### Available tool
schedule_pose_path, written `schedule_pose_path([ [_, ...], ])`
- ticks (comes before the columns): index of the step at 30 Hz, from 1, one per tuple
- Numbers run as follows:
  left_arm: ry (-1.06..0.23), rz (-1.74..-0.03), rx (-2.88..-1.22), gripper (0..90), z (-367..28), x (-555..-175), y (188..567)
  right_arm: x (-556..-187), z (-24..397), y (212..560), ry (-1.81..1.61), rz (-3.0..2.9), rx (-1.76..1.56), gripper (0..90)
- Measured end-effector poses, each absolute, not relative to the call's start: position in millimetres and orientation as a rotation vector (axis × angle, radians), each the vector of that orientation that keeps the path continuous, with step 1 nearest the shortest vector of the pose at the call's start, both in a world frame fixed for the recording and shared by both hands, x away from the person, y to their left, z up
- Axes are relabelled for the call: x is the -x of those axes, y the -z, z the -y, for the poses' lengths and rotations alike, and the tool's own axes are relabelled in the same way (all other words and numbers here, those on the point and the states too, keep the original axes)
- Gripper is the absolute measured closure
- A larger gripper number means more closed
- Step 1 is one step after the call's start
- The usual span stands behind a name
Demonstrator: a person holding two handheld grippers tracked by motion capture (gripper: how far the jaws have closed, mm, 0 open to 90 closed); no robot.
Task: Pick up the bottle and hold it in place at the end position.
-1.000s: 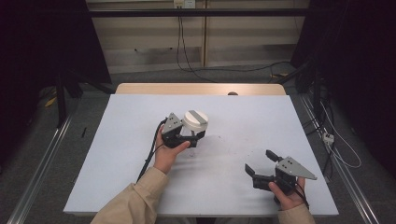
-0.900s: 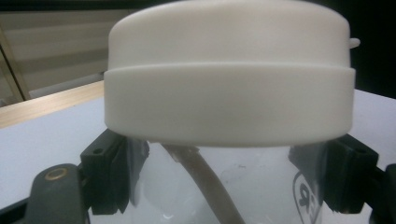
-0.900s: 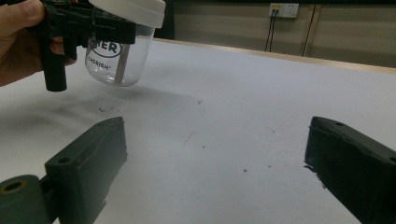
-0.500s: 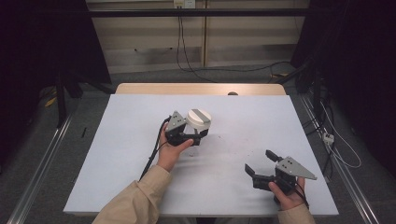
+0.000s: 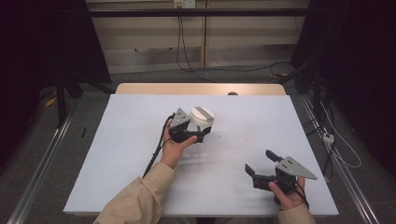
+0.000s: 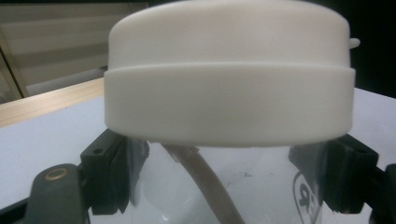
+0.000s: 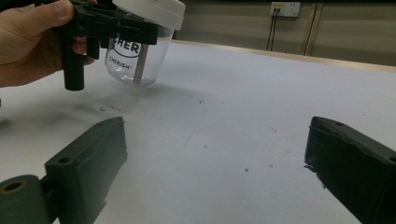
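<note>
Left gripper (image 5: pixel 198 136): its jaws pinch the clear cup (image 7: pixel 132 63) from both sides just under the white lid (image 5: pixel 202 115); the grip looks chosen so the lid's overhang rests on the jaws and the cup cannot slide down
Clear cup: held above the tabletop (image 5: pixel 130 140), a little left of its middle and nearer the far edge than the near one; in the right gripper view it tilts and its rounded bottom hangs free of the surface with a shadow beneath, so I judge it lifted rather than standing
Lid: seated on the cup's mouth; the tilt suggests a carry or a turn of the wrist, not a pour
Right gripper (image 5: pixel 263 164): near the tabletop's near right corner, jaws spread wide with nothing between them; it seems to wait in reserve, well apart from the cup
Left gripper view: the lid's stepped rim (image 6: pixel 228 107) from close by, a jaw at each side of the clear wall, and a brown stick (image 6: pixel 205 184) inside the cup
Right gripper view: the printed lettering on the cup's wall and the person's left hand (image 7: pixel 32 42) around the gripper's handle
High view: both hands' places on the tabletop, the beige sleeve (image 5: pixel 140 200) and the cable trailing from the left gripper; the cup's clear body is mostly hidden under the lid there
</note>
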State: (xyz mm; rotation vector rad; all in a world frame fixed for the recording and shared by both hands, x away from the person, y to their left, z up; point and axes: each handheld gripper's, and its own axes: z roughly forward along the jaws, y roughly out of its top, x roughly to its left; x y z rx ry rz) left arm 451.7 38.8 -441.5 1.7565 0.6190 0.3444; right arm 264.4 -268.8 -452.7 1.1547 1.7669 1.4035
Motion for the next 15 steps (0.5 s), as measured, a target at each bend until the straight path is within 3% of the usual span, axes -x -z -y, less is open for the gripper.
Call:
schedule_pose_path([
  [15, -0.347, -0.627, -1.772, 18.6, -27.6, -463.8, 442.2, -264.2, 268.6, 452.6, -1.41, -1.765, -1.156, 5.2],
])
